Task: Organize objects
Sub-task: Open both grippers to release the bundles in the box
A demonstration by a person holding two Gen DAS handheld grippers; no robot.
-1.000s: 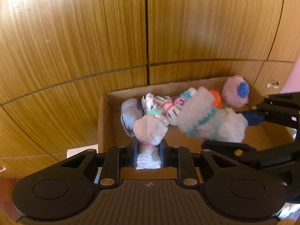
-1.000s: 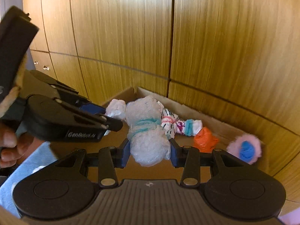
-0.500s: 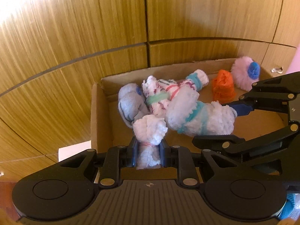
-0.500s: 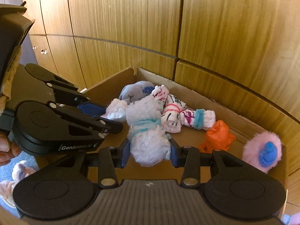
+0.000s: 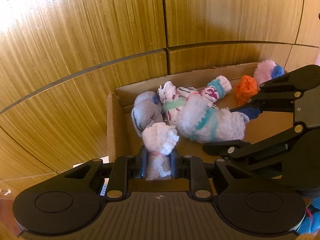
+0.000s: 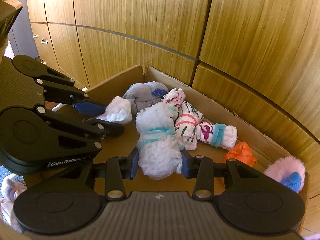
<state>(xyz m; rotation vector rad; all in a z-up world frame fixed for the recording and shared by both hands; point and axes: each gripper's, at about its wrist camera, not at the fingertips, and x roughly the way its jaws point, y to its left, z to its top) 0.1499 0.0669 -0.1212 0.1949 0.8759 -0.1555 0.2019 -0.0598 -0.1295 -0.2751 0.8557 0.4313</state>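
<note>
Bundles of rolled cloth fill my left wrist view: my left gripper (image 5: 158,165) is clamped on a small white bundle (image 5: 160,140) tied with red, held over the near left corner of the cardboard box (image 5: 113,128). Through the right wrist camera, my right gripper (image 6: 160,164) pinches a white bundle with a teal band (image 6: 158,138) above the box floor, beside the marker-streaked rolls (image 6: 190,124).

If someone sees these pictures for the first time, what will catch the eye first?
First, two tongs over a cardboard box: the left tongs pinch a small white bundle, and the right tongs pinch a bigger bundle tied with teal band. Behind them in the box lie a grey roll, an orange wad and a pink pompom in the right corner.
</note>
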